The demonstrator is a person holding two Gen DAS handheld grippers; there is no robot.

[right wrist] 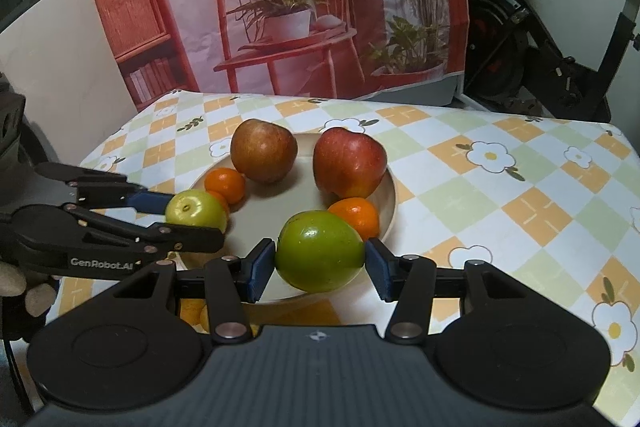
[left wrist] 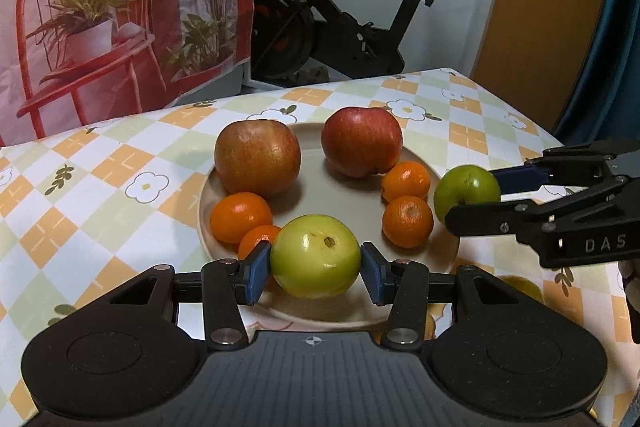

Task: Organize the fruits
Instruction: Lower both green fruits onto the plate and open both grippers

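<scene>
While both grippers (left wrist: 316, 269) (right wrist: 320, 263) clamp green apples (left wrist: 315, 255) (right wrist: 320, 251) at the plate's rim (left wrist: 204, 211), its centre lies bare.

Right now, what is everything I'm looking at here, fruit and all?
Red apples: two, at the plate's back.
Oranges: four, small, on the plate, two left, two right.
Green apples: two, yellow-green at the plate's front, darker at its right edge.
Plate: one, beige, mid-table.
Tablecloth: one, checked, flowered.
Exercise bike: one, black, behind.
Left gripper: black, grips the yellow-green apple.
Right gripper: black, grips the darker one.
</scene>
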